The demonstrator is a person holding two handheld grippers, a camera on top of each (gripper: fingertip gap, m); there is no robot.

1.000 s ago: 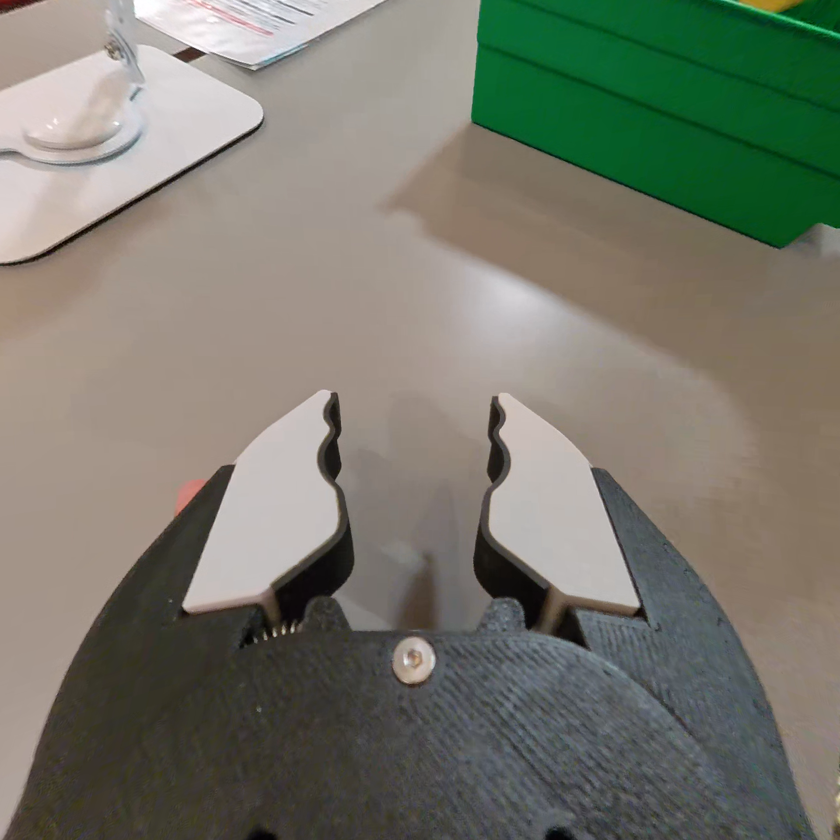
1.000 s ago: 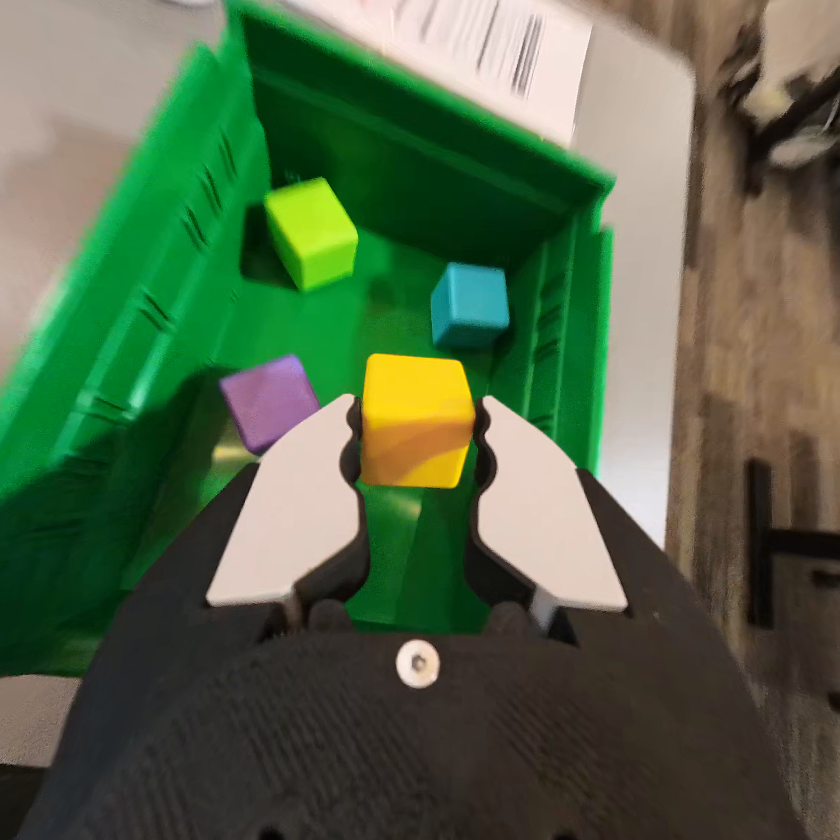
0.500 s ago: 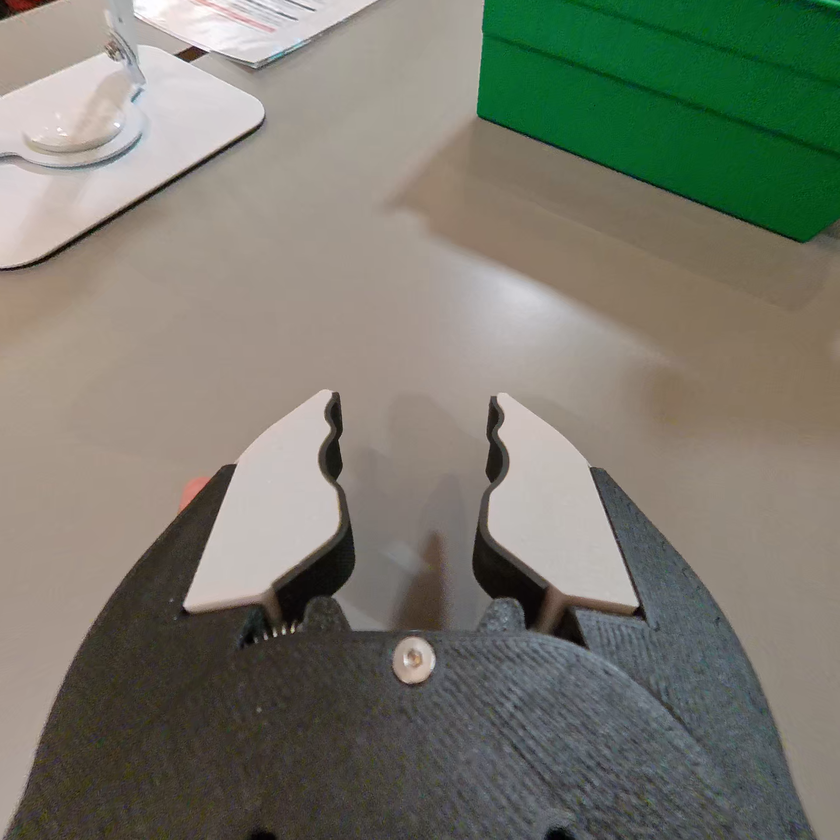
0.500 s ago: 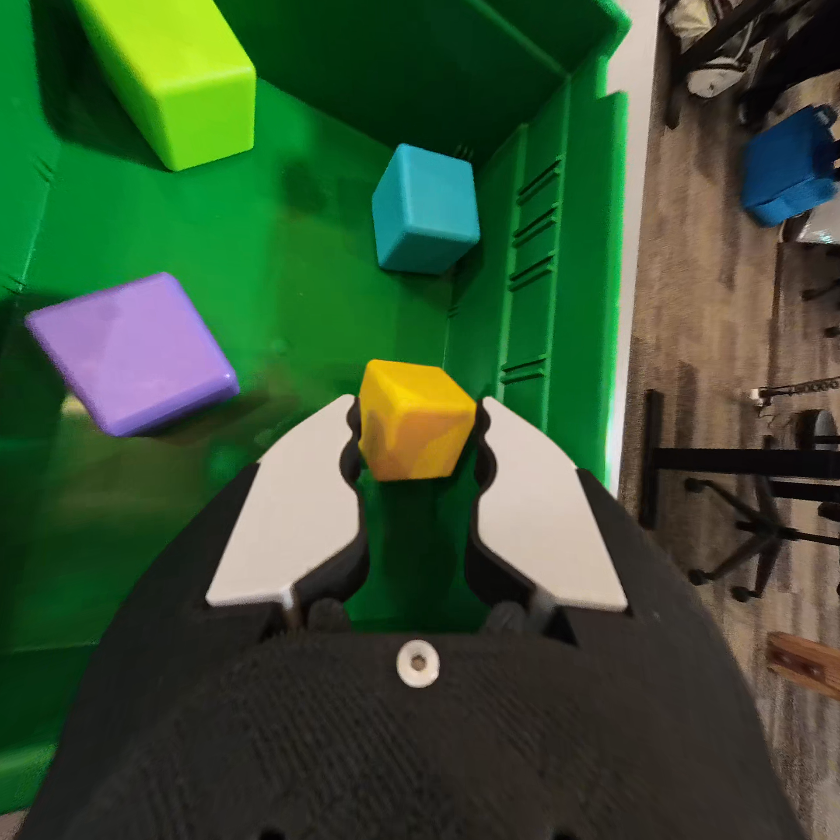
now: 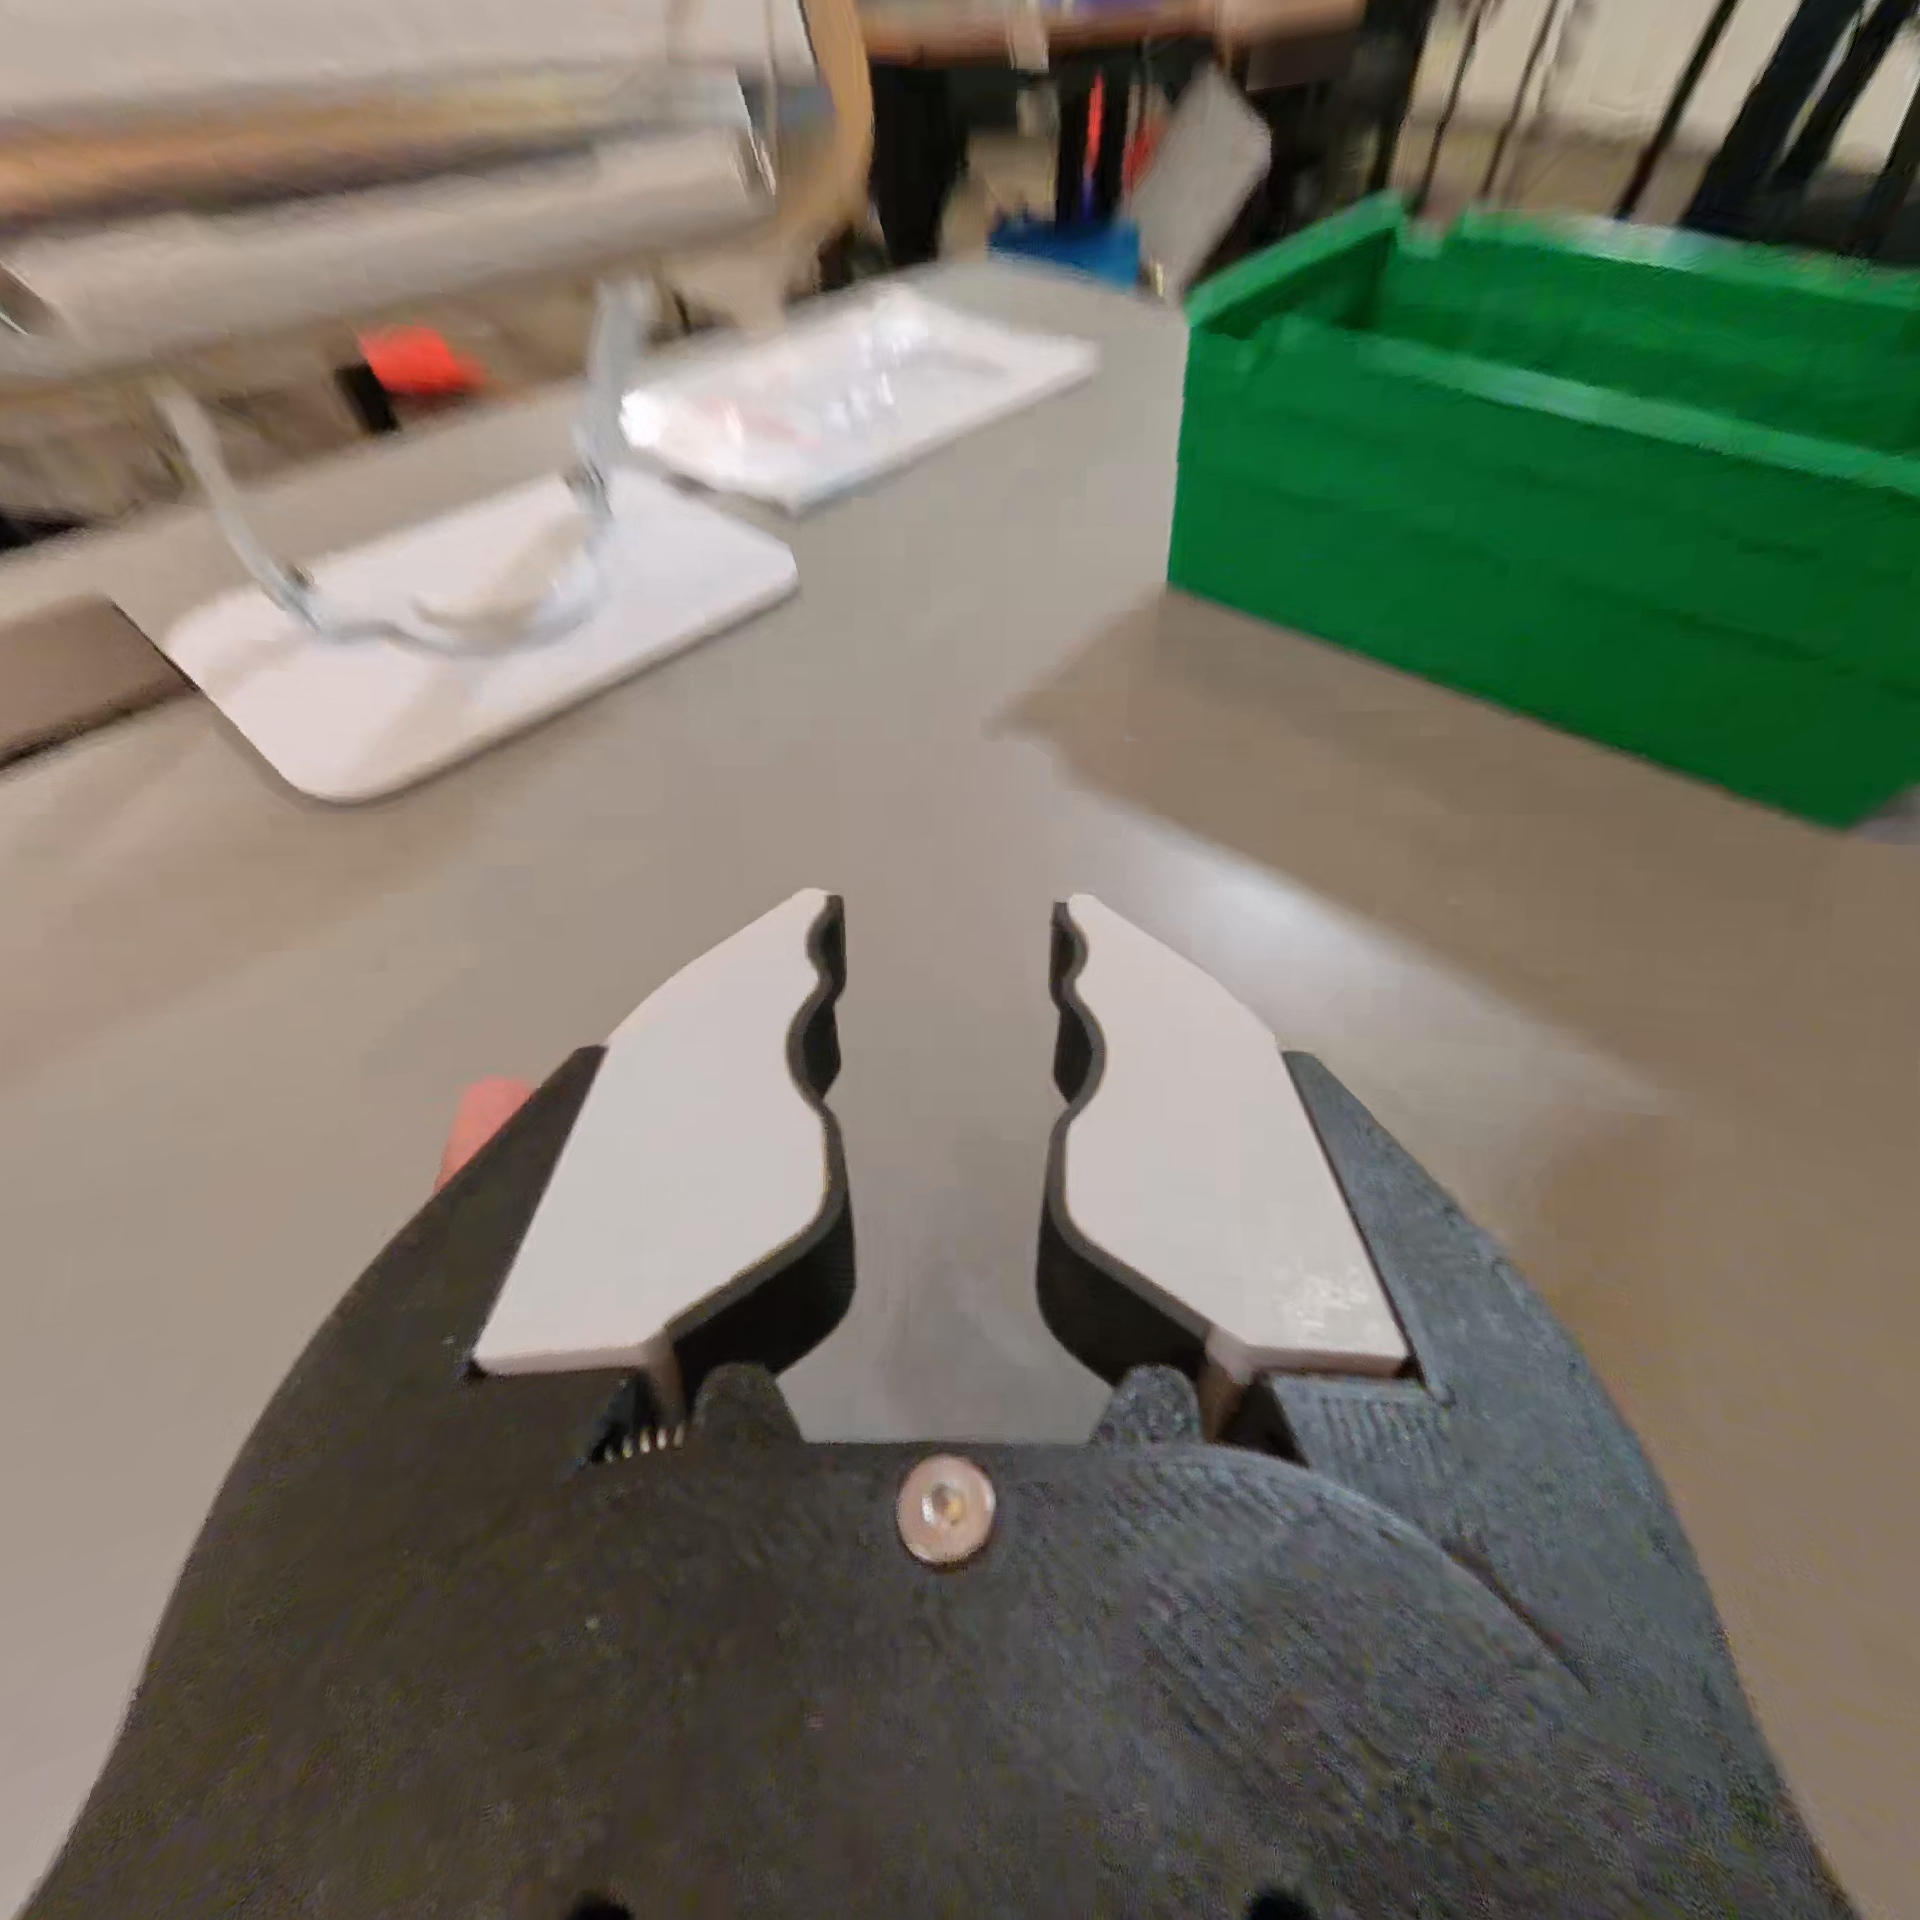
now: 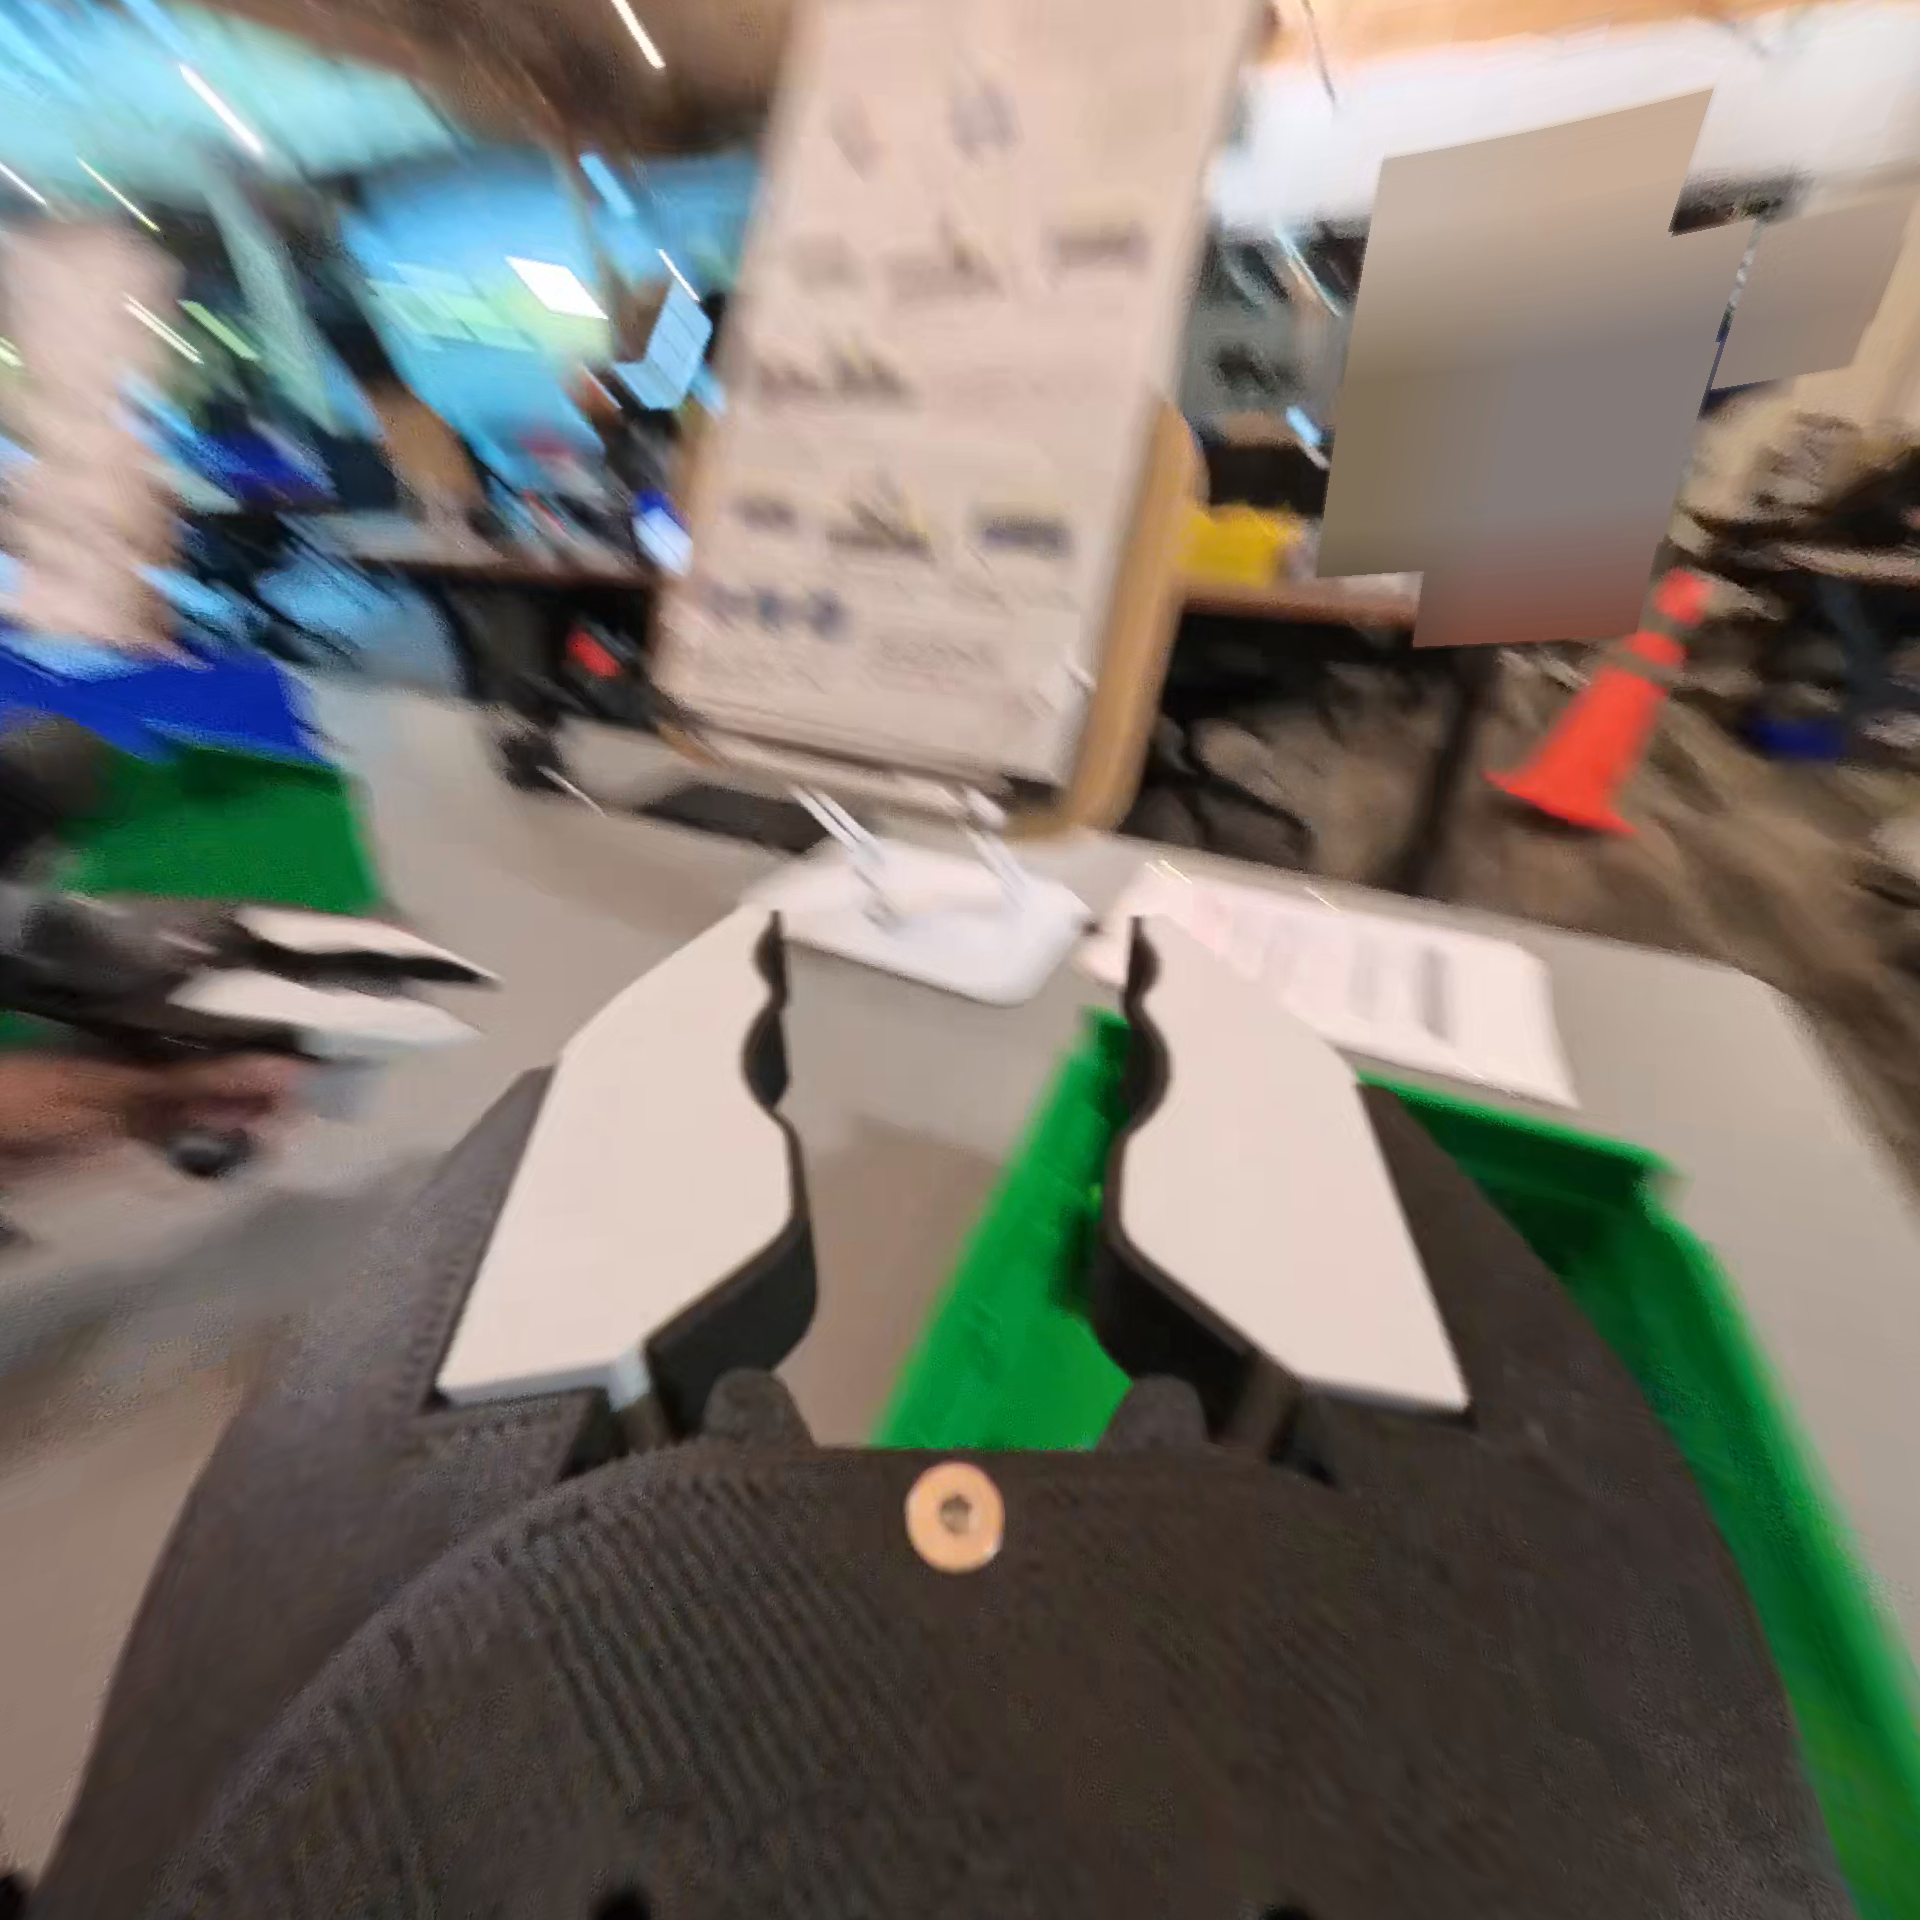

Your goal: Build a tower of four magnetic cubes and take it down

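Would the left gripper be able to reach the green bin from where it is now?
Probably yes. The left gripper is open and holds nothing, and only bare grey table shows between it and the green bin, ahead to its right; the white stand base sits off to the left.

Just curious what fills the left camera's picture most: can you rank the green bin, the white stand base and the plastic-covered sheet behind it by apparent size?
1. green bin
2. white stand base
3. plastic-covered sheet, though it lies farther off, so its true size is unsure.
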